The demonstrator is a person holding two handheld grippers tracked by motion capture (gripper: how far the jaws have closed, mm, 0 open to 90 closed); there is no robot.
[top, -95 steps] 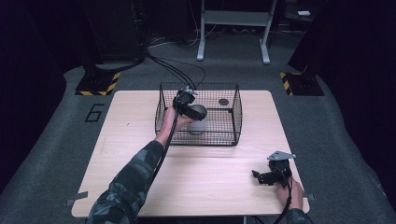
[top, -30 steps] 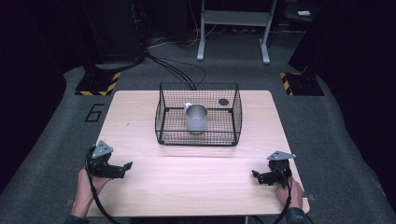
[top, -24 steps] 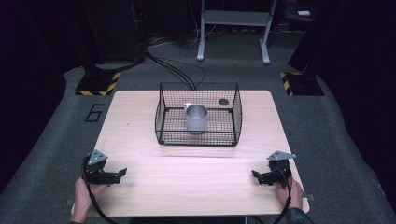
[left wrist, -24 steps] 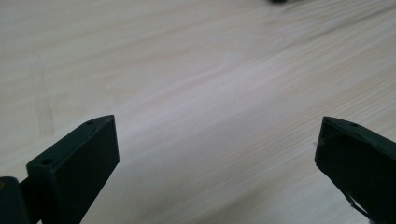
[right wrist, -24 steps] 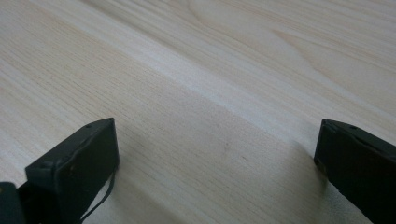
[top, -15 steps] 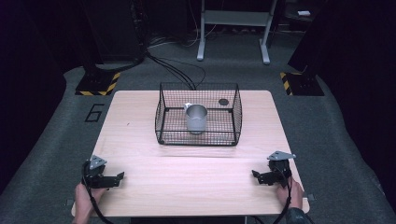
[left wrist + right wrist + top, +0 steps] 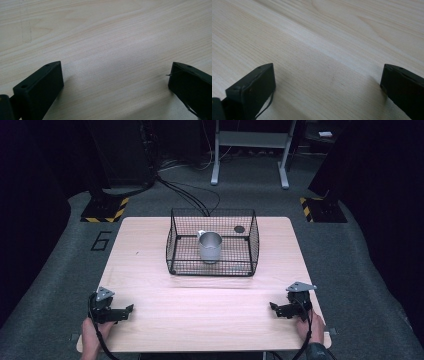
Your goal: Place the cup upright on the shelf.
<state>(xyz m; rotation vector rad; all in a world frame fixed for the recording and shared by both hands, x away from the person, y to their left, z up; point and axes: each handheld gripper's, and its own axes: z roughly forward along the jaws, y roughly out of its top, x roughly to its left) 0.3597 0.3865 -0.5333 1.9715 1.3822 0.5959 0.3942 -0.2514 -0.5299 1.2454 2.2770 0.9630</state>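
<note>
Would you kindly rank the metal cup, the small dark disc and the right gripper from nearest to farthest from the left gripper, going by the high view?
From the left gripper, at the table's near-left corner:
1. Metal cup, in the middle of the wire basket.
2. Right gripper, at the near-right corner.
3. Small dark disc, in the basket's far-right corner.

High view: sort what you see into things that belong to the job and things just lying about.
Job:
metal cup, standing in the wire basket
left hand-held gripper, open, at the near left edge
right hand-held gripper, open, at the near right edge

Lying about:
dark round disc in the basket's far right corner
grey stand on the floor behind
</note>
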